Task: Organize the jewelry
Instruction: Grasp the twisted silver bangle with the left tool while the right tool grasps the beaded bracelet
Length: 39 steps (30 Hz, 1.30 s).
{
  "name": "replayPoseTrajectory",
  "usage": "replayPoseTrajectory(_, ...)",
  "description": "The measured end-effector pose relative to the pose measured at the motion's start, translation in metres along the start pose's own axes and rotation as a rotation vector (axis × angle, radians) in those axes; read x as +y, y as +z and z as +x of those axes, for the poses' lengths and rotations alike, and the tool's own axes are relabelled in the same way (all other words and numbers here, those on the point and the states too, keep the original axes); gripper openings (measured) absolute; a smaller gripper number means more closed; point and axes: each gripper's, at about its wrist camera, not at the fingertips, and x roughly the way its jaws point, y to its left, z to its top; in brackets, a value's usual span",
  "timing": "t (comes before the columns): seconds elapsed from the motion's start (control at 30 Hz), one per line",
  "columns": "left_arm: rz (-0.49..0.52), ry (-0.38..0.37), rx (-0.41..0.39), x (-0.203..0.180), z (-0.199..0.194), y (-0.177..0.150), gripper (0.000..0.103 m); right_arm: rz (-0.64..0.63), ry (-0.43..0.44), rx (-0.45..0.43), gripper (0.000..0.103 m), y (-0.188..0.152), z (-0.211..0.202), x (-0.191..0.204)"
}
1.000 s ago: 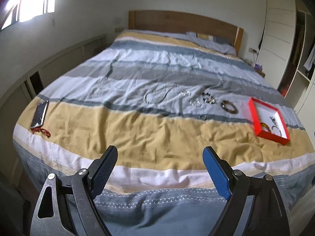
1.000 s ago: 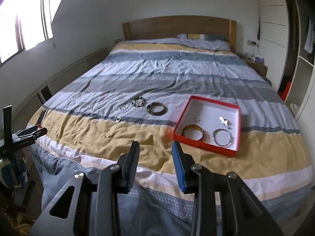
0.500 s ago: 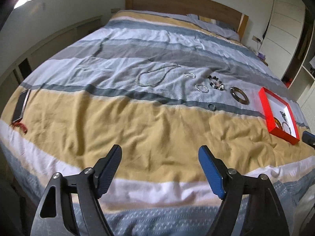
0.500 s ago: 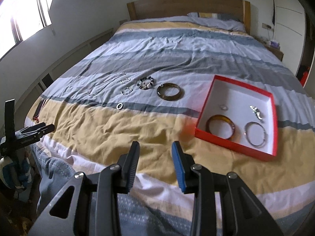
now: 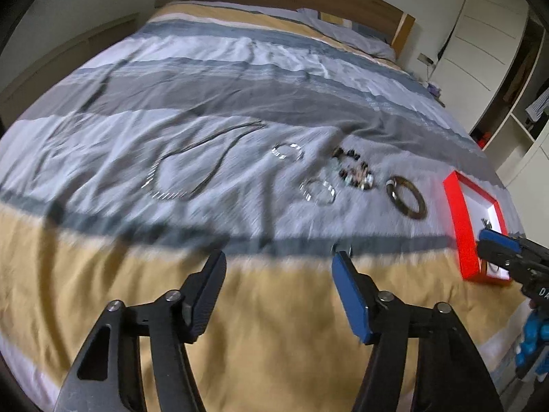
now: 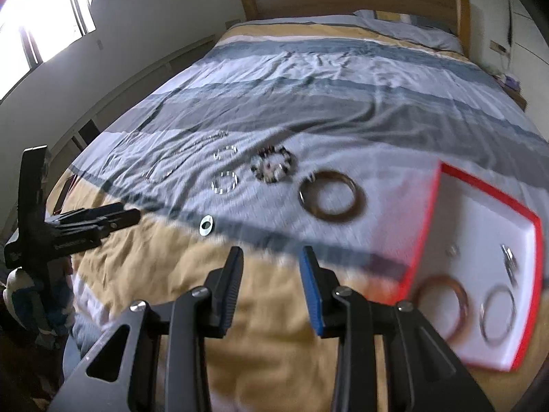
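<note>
Both grippers had come down and forward over the bed (image 5: 274, 79) since the earlier frames, so the jewelry filled more of each view. The left gripper (image 5: 278, 264) had just been closing; its jaws stood apart with nothing between them, narrower than before. The right gripper (image 6: 271, 257) kept the same narrow gap, jaws apart and empty.

Taking the red tray (image 6: 422, 240) as landmark: the brown bangle (image 6: 331, 195) lay just left of it on the bed, the beaded bracelet (image 6: 273, 164) farther left, then two silver bracelets (image 6: 224, 182), and the necklace (image 5: 192, 168) farthest left. A small ring (image 6: 206, 225) lay on the grey stripe, left of the tray and nearer the foot of the bed than the rest. Inside the tray sat an amber bangle (image 6: 442, 304), a silver hoop (image 6: 497, 314) and smaller pieces too blurred to name. None of the jewelry had shifted.
</note>
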Motion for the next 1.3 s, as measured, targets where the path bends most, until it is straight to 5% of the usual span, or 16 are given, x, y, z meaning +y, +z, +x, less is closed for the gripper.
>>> replayPoseTrajectory(0.43, -0.01, -0.051, 0.115, -0.013, 0.105, 0.046, 0.036, -0.029, 0.005, 0.048, 0.033, 0.082, 0.111, -0.007)
replayPoseTrajectory(0.7, 0.008, -0.019, 0.127, -0.015, 0.122, 0.049, 0.027, -0.046, -0.005, 0.114, 0.033, 0.098, 0.163, -0.007)
replayPoseTrajectory(0.83, 0.019, -0.025, 0.119, -0.012, 0.123, 0.047, 0.013, -0.052, -0.023, 0.178, 0.033, 0.094, 0.184, -0.006)
replayPoseTrajectory(0.93, -0.001, -0.037, 0.108, -0.007, 0.121, 0.046, 0.005, -0.036, -0.025, 0.182, 0.03, 0.09, 0.189, -0.007)
replayPoseTrajectory(1.0, 0.005, -0.031, 0.089, -0.008, 0.118, 0.044, 0.005, -0.042, -0.022, 0.176, 0.011, 0.089, 0.188, -0.006)
replayPoseTrajectory(1.3, -0.015, -0.013, 0.037, -0.009, 0.094, 0.037, 0.004, -0.046, 0.007, 0.049, 0.009, 0.089, 0.144, 0.006)
